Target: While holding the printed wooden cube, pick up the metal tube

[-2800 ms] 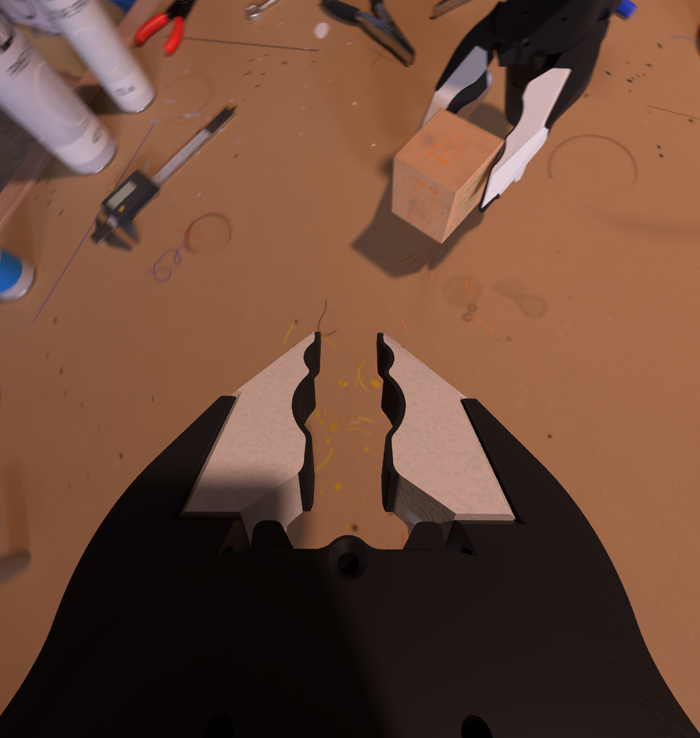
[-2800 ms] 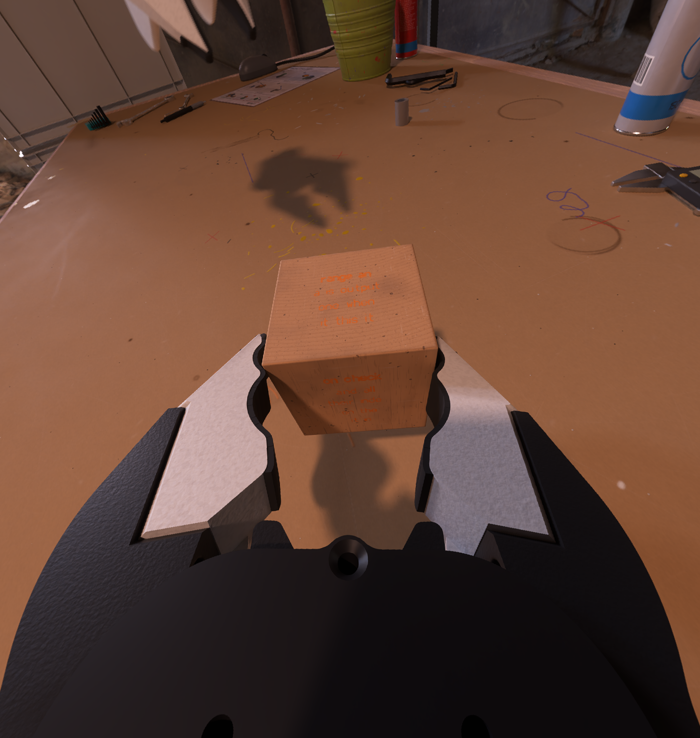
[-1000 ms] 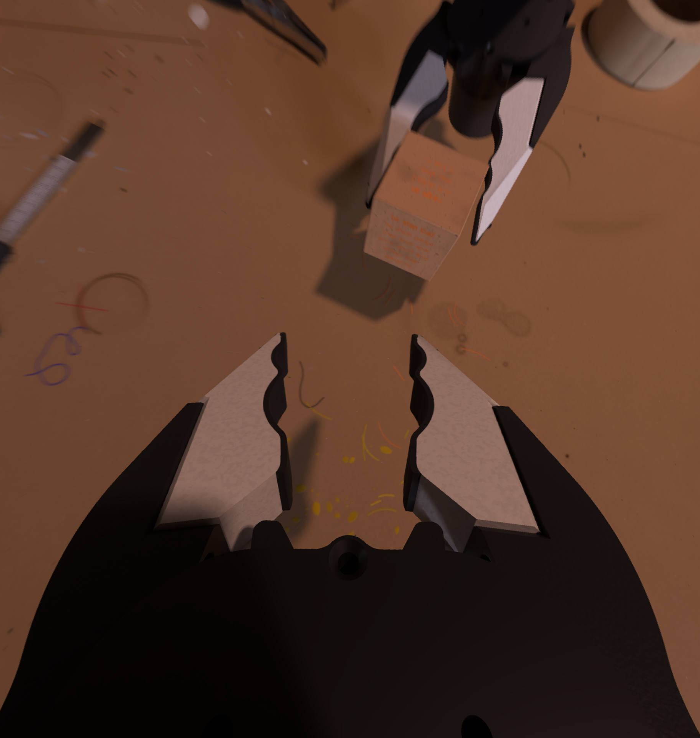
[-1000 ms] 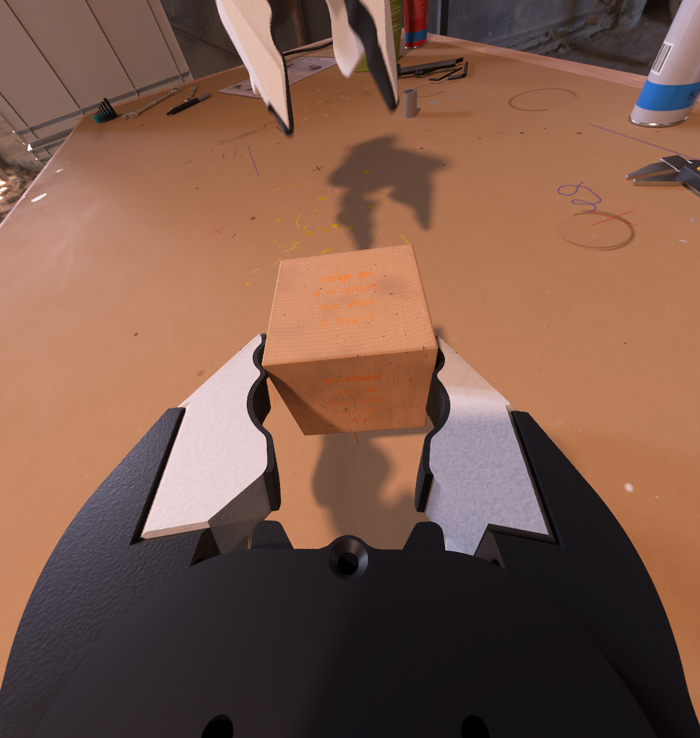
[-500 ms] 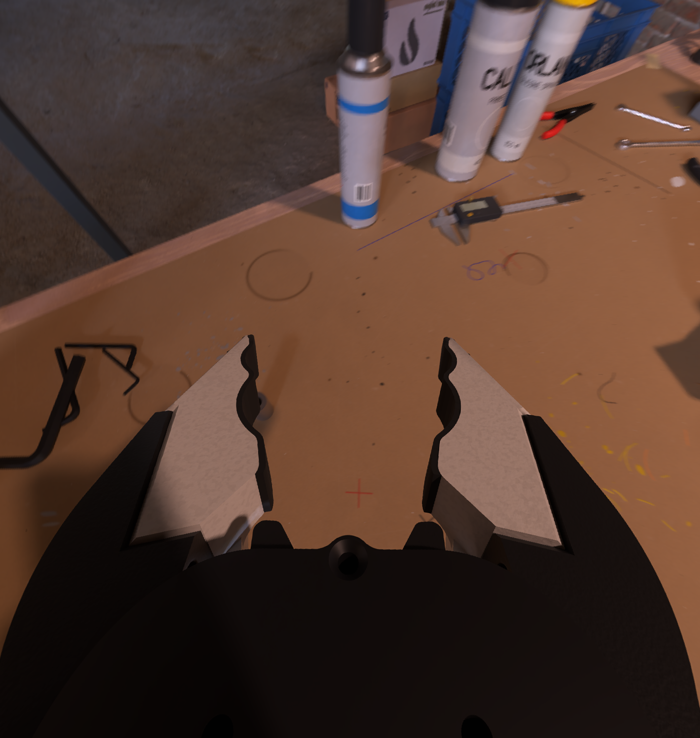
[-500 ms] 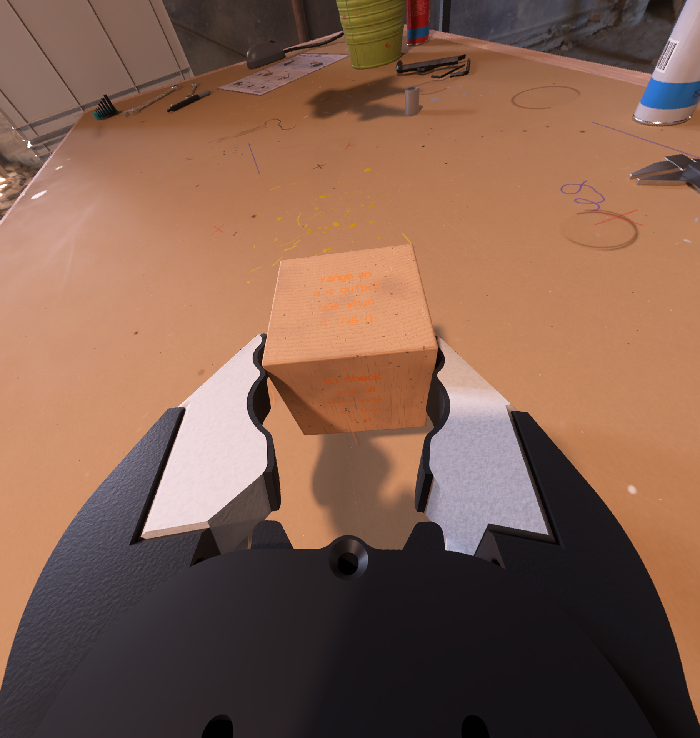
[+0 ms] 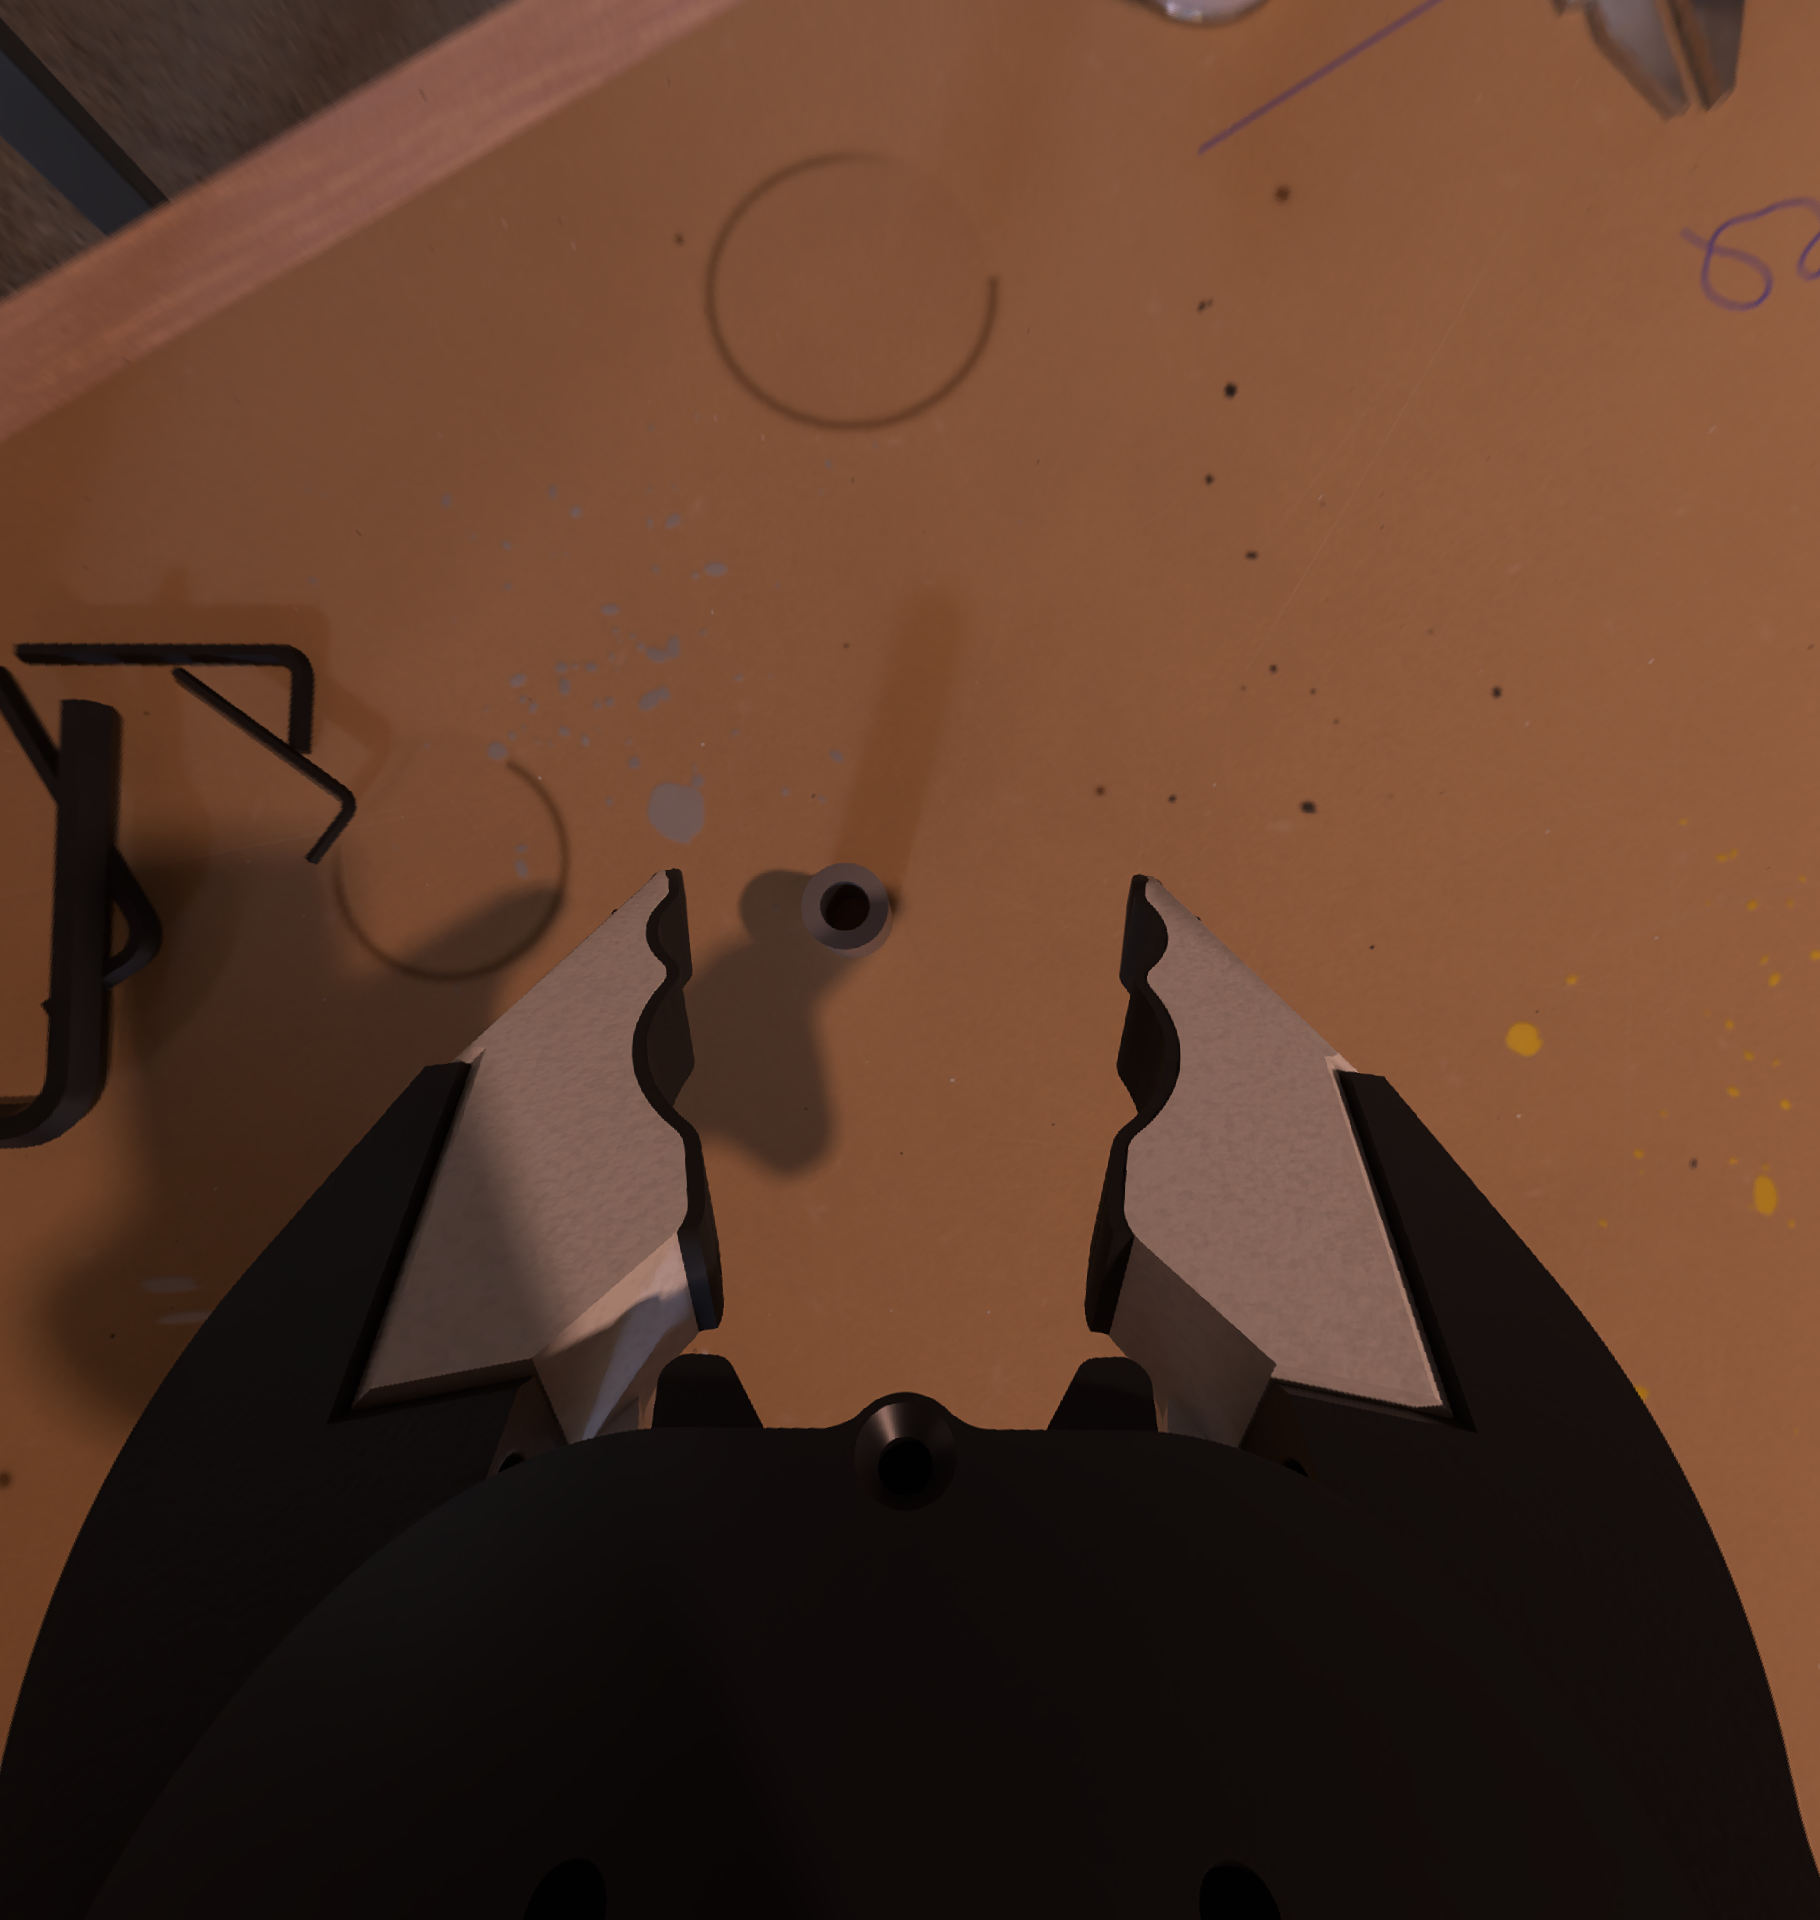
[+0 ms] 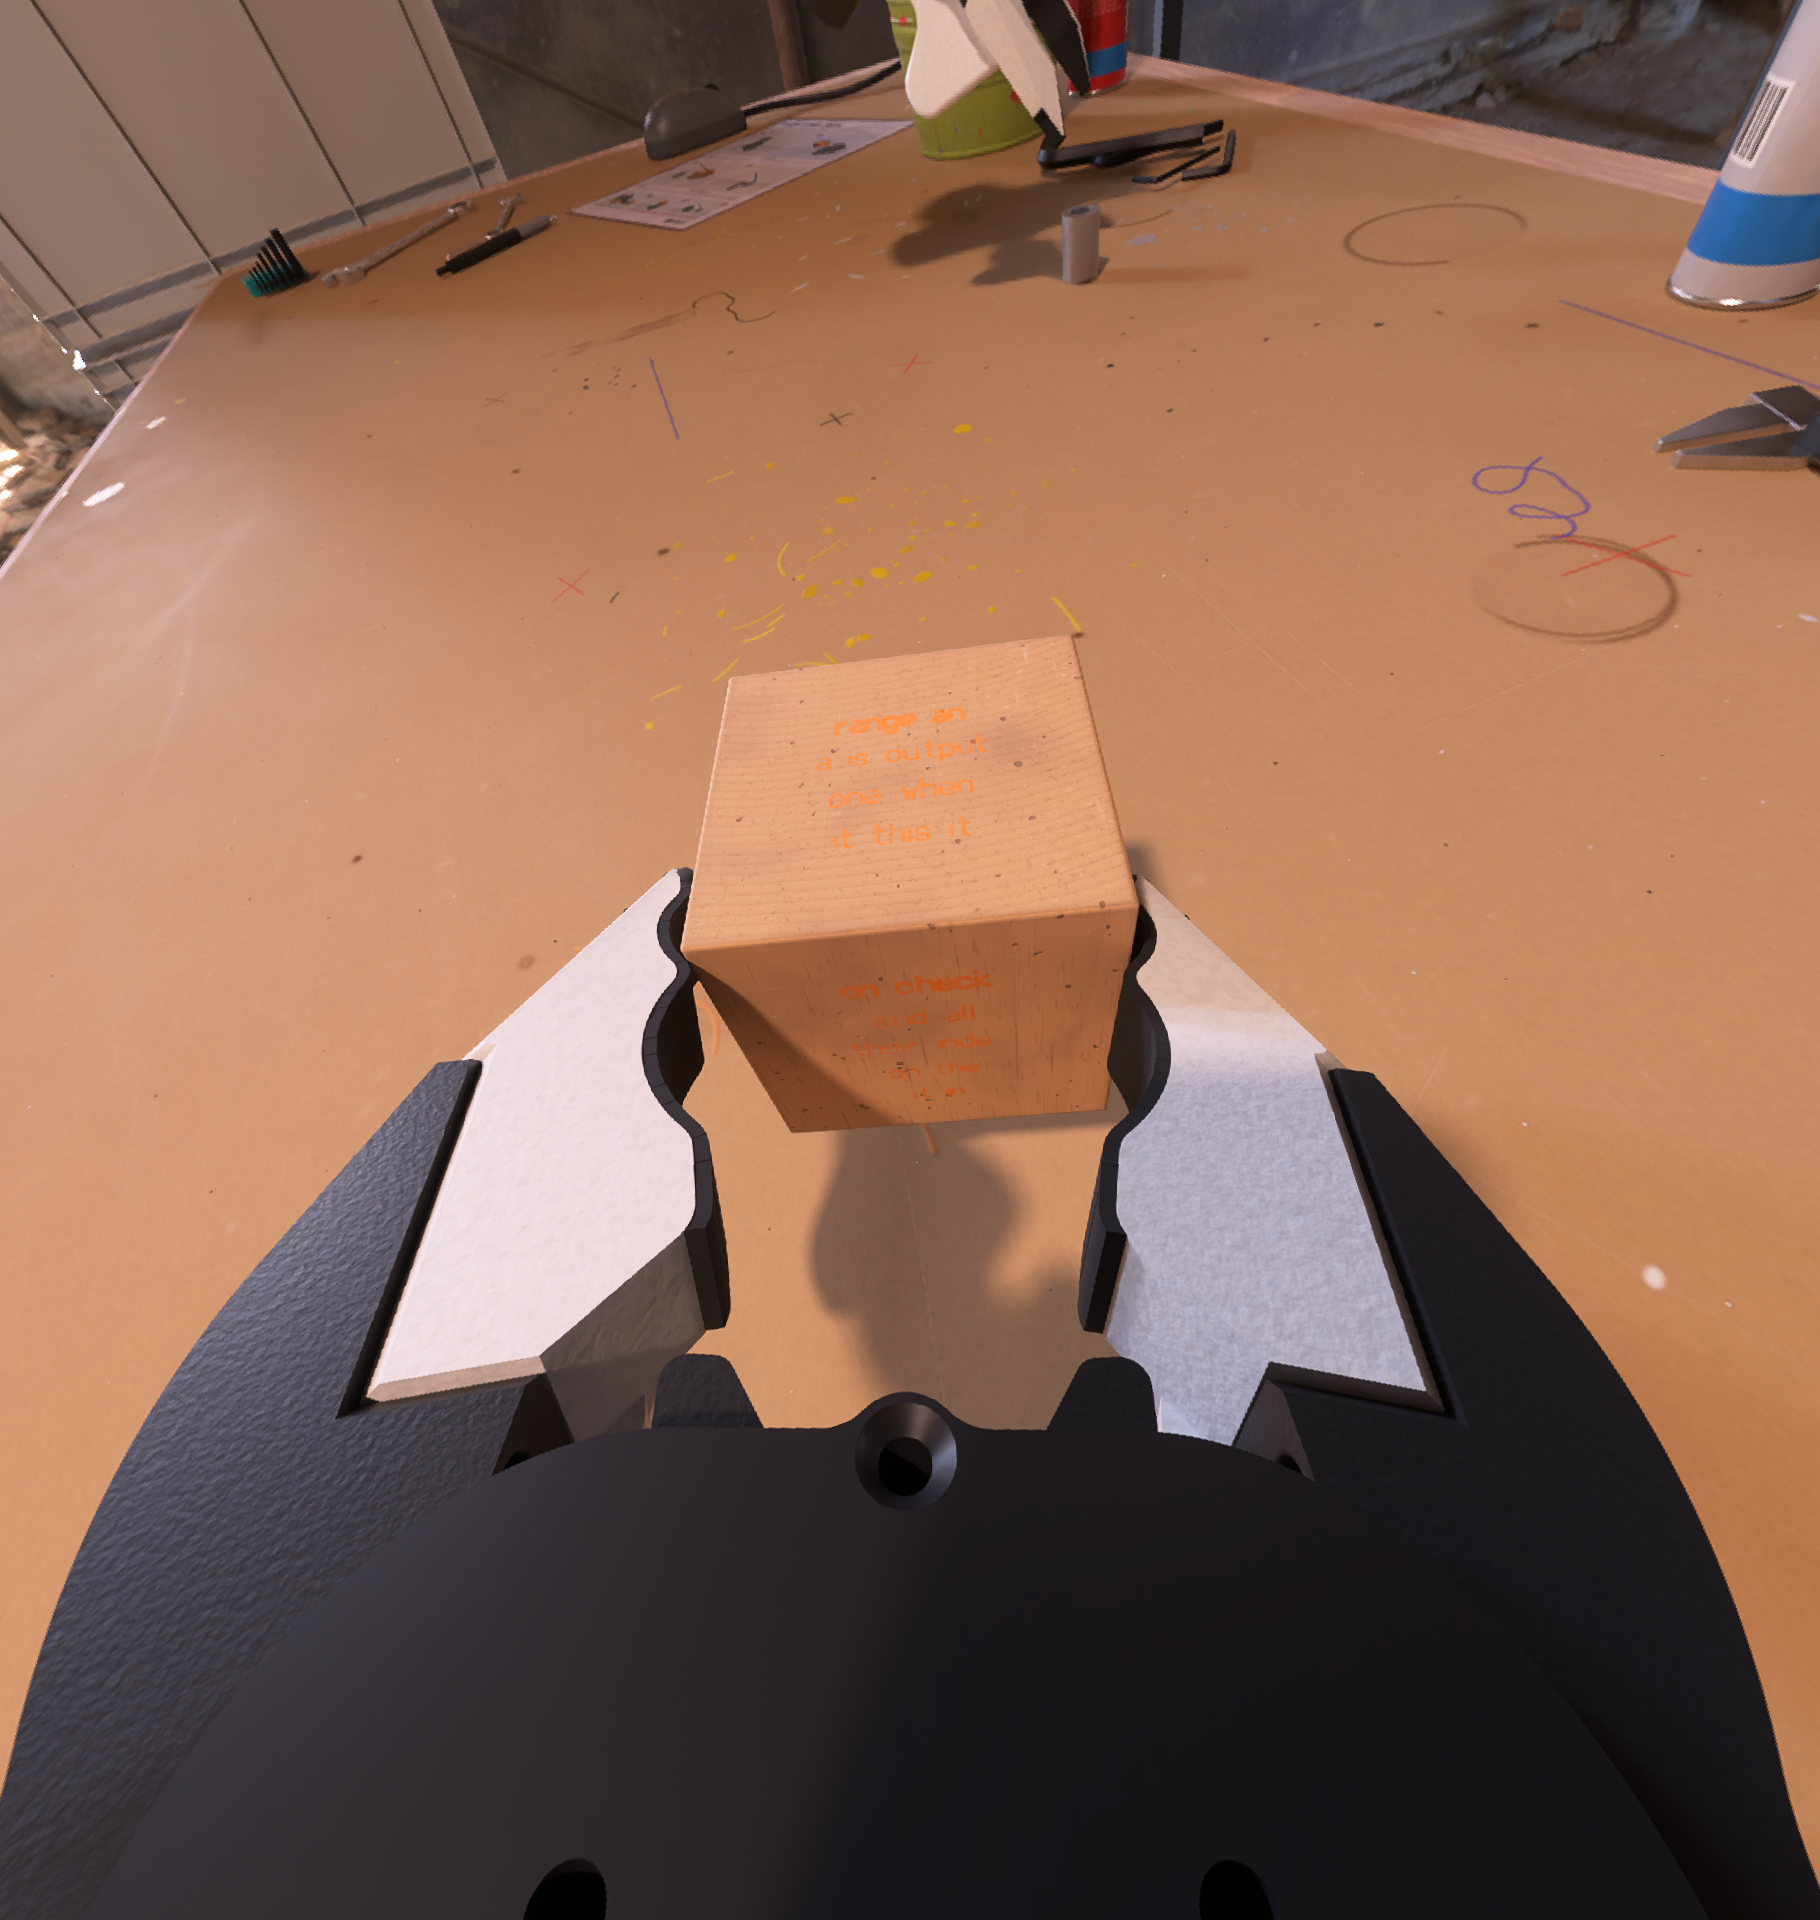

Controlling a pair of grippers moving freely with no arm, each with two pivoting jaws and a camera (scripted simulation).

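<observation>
1. Left gripper (image 7: 904,894): jaws spread wide, nothing between them, pointed nearly straight down over the brown workbench (image 7: 1301,623).
2. Metal tube (image 7: 846,908): stands upright on the bench, open bore facing the left wrist camera; lies between the two fingertips, nearer the left one, touching neither. In the right wrist view, seen at 12 o'clock, far across the bench, as a short grey cylinder (image 8: 1080,241) with the left gripper's pale fingers (image 8: 989,52) hanging above it.
3. Right gripper (image 8: 908,904): clenched on the printed wooden cube (image 8: 911,883), fingertips pressing its two side faces; cube held clear of the bench, shadow beneath, orange print on the top and near faces.
4. Black hex keys (image 7: 75,883): lying at 9 o'clock of the tube, well apart from it.
5. Caliper (image 8: 1779,436): at 2 o'clock of the cube, near the bench edge.
6. White-and-blue bottle (image 8: 1779,208): standing at 1 o'clock of the cube.
</observation>
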